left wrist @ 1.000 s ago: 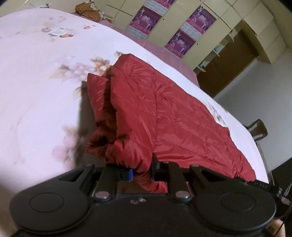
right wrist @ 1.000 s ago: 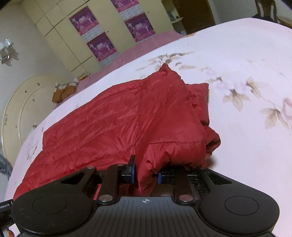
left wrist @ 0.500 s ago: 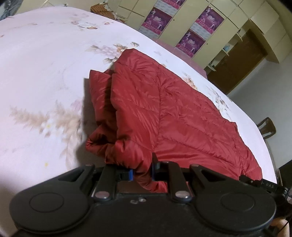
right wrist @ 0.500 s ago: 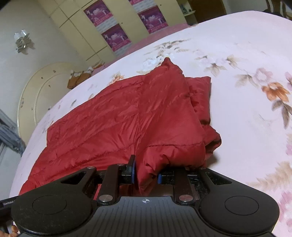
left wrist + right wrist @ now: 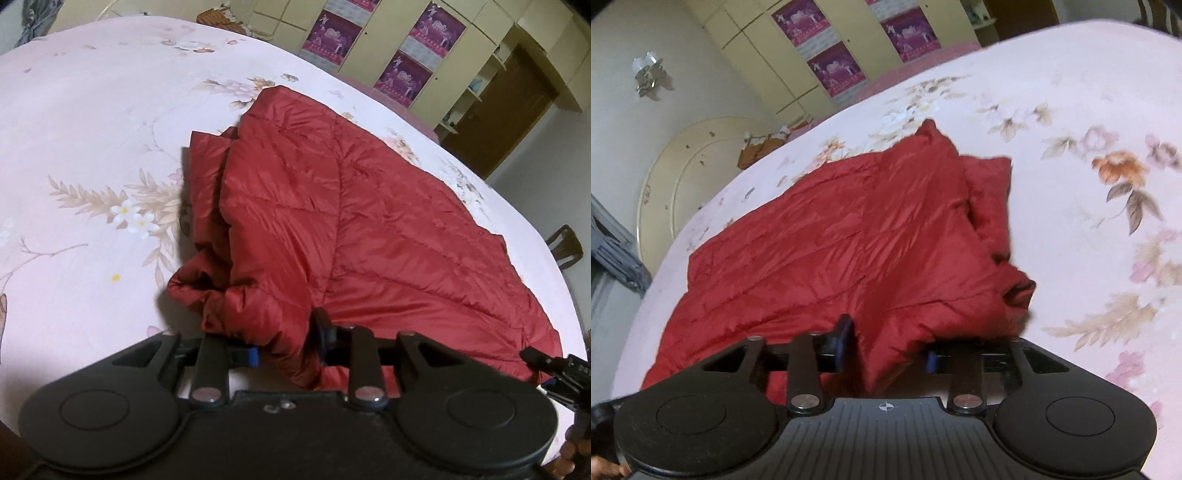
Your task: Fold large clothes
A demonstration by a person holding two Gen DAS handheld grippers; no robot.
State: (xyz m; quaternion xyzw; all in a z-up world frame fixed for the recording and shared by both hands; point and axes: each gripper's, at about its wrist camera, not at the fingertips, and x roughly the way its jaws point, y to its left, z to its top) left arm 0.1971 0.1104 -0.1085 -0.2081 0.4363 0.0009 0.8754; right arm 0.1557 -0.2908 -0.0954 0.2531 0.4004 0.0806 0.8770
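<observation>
Red jacket point(image 5: 369, 229) lies folded on the bed point(image 5: 92, 122). Both claws, left point(image 5: 286, 345) and right point(image 5: 886, 347), have just been opening; near hem sits between the jaws, apparently unclamped.

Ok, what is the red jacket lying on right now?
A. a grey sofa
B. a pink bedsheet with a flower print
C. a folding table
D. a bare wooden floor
B: the red jacket is spread on a pink bedsheet printed with flowers, and both wrist views show that sheet around it on every side.
</observation>
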